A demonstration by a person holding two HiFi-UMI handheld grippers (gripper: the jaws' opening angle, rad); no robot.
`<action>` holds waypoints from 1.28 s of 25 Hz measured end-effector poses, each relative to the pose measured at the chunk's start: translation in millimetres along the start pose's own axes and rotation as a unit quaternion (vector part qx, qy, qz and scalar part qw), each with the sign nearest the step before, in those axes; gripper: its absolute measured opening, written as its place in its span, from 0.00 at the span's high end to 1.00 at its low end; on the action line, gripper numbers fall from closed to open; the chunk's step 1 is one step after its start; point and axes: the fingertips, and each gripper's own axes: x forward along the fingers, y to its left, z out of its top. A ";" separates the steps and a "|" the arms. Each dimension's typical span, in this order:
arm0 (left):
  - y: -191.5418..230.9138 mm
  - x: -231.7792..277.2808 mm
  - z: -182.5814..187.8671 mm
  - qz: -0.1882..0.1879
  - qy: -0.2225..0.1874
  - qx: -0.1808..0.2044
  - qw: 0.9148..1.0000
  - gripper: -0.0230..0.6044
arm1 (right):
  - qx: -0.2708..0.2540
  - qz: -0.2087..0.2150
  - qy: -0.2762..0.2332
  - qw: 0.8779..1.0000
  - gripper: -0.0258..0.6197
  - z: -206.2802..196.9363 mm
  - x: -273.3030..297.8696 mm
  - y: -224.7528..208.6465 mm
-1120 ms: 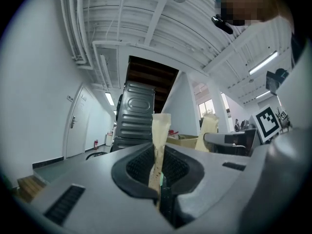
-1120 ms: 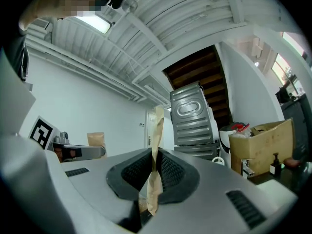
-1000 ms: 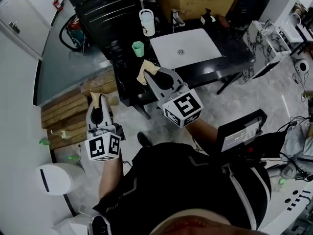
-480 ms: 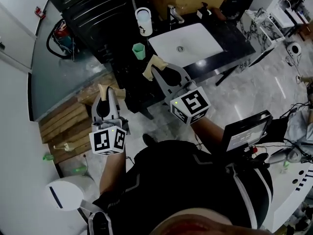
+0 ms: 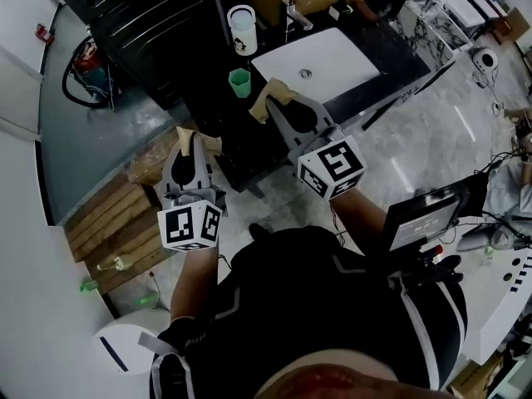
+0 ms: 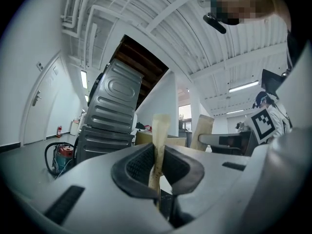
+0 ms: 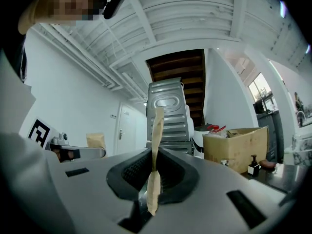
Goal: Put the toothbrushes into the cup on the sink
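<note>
**Both grippers closed in on the sink**

The right gripper (image 5: 287, 108) moved up toward the tabletop (image 5: 397, 50). Its tan toothbrush packet (image 5: 272, 96) ended just beside the green cup (image 5: 239, 78) (a second earlier it sat lower, below the cup). The left gripper (image 5: 197, 140) followed, and its tip reached the tabletop's near edge in the head view. The round white bin (image 5: 125, 347) slid lower in that view.
</note>
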 end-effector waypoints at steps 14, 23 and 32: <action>21.7 34.0 -8.6 -0.054 -0.008 -0.020 0.998 0.92 | -0.015 -0.054 0.003 0.998 0.90 -4.4 30.9 -19.2; 30.2 54.0 -15.4 -0.029 0.005 -0.019 0.999 0.92 | -0.010 -0.031 -0.001 0.999 0.90 -8.4 77.1 -50.0; 46.6 76.0 -39.9 0.027 0.037 -0.021 0.999 0.92 | -0.006 0.013 0.031 0.999 0.90 -47.9 134.8 -83.2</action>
